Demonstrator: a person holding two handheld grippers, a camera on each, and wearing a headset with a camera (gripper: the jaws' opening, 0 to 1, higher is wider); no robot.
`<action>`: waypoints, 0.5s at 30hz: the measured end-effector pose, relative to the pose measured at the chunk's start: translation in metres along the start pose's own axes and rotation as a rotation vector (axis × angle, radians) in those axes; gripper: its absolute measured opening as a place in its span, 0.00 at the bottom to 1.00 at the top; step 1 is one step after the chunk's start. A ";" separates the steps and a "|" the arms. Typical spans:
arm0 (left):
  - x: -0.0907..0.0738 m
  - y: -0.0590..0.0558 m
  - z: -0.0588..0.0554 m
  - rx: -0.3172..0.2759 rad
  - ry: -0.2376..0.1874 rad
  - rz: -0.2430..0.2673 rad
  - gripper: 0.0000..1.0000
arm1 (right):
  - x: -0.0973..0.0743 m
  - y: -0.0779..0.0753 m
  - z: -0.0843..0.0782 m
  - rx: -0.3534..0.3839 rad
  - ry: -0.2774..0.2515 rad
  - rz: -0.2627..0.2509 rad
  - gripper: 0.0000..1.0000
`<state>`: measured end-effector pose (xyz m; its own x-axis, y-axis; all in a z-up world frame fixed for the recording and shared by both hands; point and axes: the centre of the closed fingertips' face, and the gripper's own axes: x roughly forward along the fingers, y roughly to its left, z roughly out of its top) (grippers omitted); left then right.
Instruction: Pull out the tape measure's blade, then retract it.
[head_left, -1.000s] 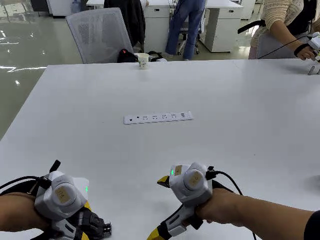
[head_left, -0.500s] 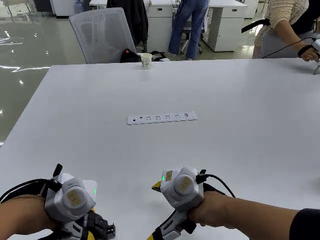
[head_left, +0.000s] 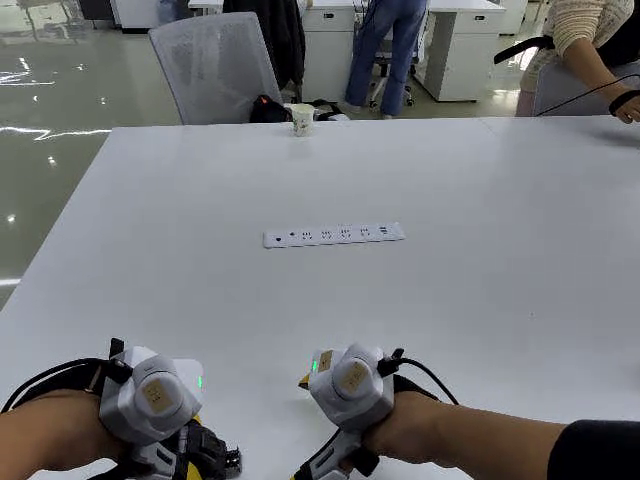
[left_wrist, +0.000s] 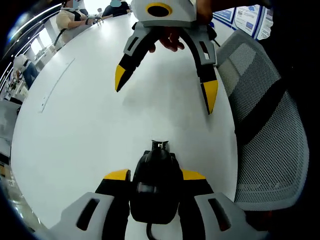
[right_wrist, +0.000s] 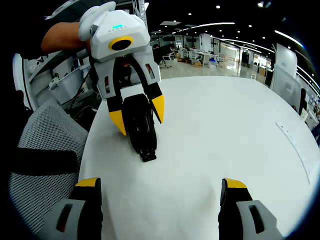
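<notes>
A black tape measure (left_wrist: 157, 187) stands on the white table (head_left: 450, 300), and my left gripper (left_wrist: 155, 175) is shut on its case. No blade is drawn out. The right gripper view has the tape measure (right_wrist: 141, 125) between the left gripper's (right_wrist: 138, 116) yellow tips, its blade hook low and facing the camera. My right gripper (right_wrist: 160, 183) is open and empty, pointing at the tape measure from a short distance. In the head view the left gripper (head_left: 195, 455) and the tape measure (head_left: 215, 460) sit at the near edge, the right gripper (head_left: 300, 428) just to their right.
A white power strip (head_left: 335, 235) lies mid-table. At the far edge stands a paper cup (head_left: 302, 119), with a grey mesh chair (head_left: 215, 65) behind it. A person's arm (head_left: 590, 60) works at the far right corner. A mesh chair (left_wrist: 270, 125) borders the near table edge.
My right gripper has moved left, closer to the left gripper and the tape measure. The left gripper has kept its hold. The head camera has shifted a little.
</notes>
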<state>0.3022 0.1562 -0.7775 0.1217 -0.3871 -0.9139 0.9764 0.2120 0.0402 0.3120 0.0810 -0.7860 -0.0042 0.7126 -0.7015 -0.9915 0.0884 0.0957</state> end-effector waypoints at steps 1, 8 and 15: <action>0.000 0.000 0.000 -0.002 -0.002 0.000 0.32 | 0.001 0.001 0.001 -0.005 0.001 0.002 0.99; 0.000 0.000 -0.001 -0.003 -0.006 -0.005 0.32 | 0.011 0.007 0.010 -0.019 -0.016 0.011 0.99; 0.000 0.000 0.000 -0.009 -0.023 0.002 0.32 | 0.023 0.012 0.011 -0.036 -0.010 0.033 0.99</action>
<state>0.3022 0.1564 -0.7777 0.1275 -0.4074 -0.9043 0.9746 0.2209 0.0379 0.3018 0.1063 -0.7933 -0.0354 0.7216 -0.6914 -0.9949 0.0400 0.0926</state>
